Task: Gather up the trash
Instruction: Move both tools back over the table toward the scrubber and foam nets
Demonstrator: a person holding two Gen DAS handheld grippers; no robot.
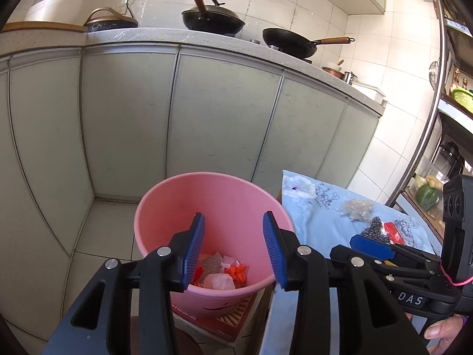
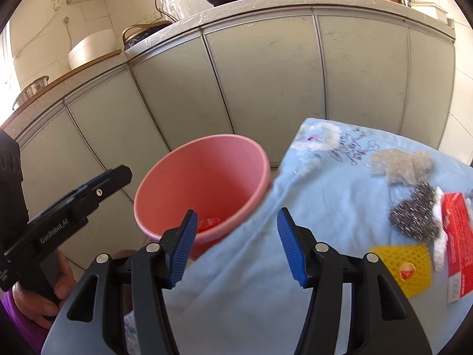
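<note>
The left claw hangs spread and empty above the pink bin, where several wrappers already lie. The right claw, also spread and empty, hovers over the blue floral cloth on the tabletop. Still left, by the look of it: steel scourer, red packet, yellow mesh, crumpled clear plastic.

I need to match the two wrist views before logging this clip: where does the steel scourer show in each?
Left wrist: steel scourer at lower right, on the blue cloth, partly behind the right gripper.
Right wrist: steel scourer at right, beside the red packet.
Shared landmark: pink bucket, left of the cloth in both.
</note>
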